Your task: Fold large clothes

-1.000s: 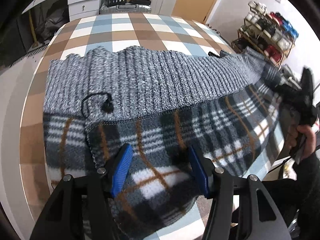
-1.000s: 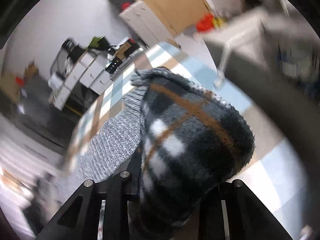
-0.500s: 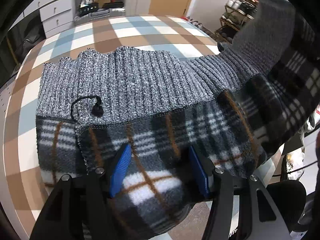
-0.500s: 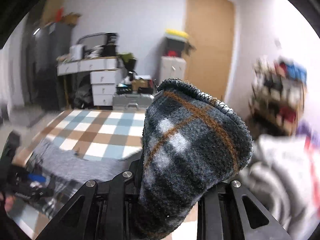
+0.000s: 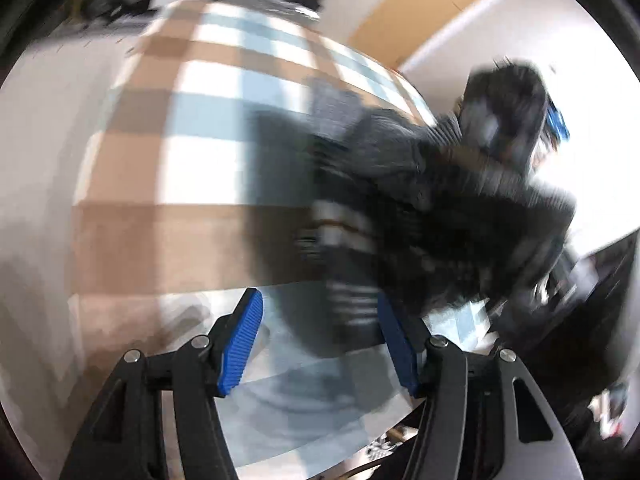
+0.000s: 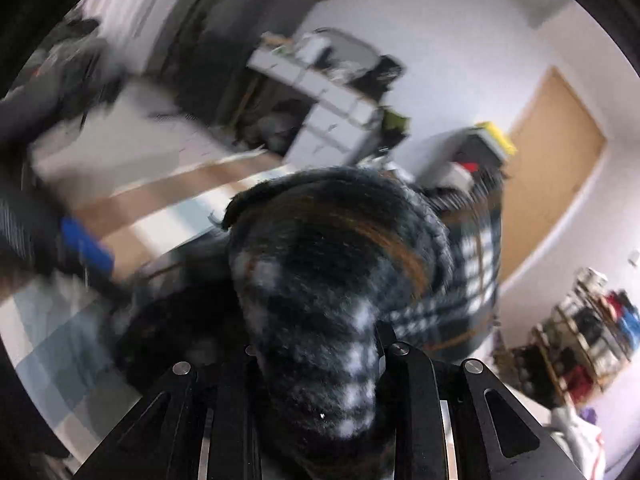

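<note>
The large garment (image 5: 440,208), grey rib knit outside and dark plaid fleece inside, hangs bunched and blurred above the right side of the checked table (image 5: 192,160). In the right wrist view my right gripper (image 6: 316,364) is shut on a thick fold of the plaid fleece (image 6: 320,280), which covers its fingertips. It also shows far off, blurred, as the right gripper (image 5: 556,120) at the top of the lifted cloth. My left gripper (image 5: 318,340) stands open over the tablecloth, with the plaid edge just beyond its right pad (image 5: 396,344). Its blue pad (image 6: 86,248) appears at the left.
White drawer units (image 6: 332,100), a wooden door (image 6: 552,168) and a shoe rack (image 6: 592,320) stand around the room. The table's near edge (image 5: 320,440) runs just below my left gripper. Both views are smeared by motion.
The garment, spread flat a second ago, is now pulled up into a hanging bunch by the right gripper. The left gripper has swung left, and fabric no longer fills the gap between its pads.
</note>
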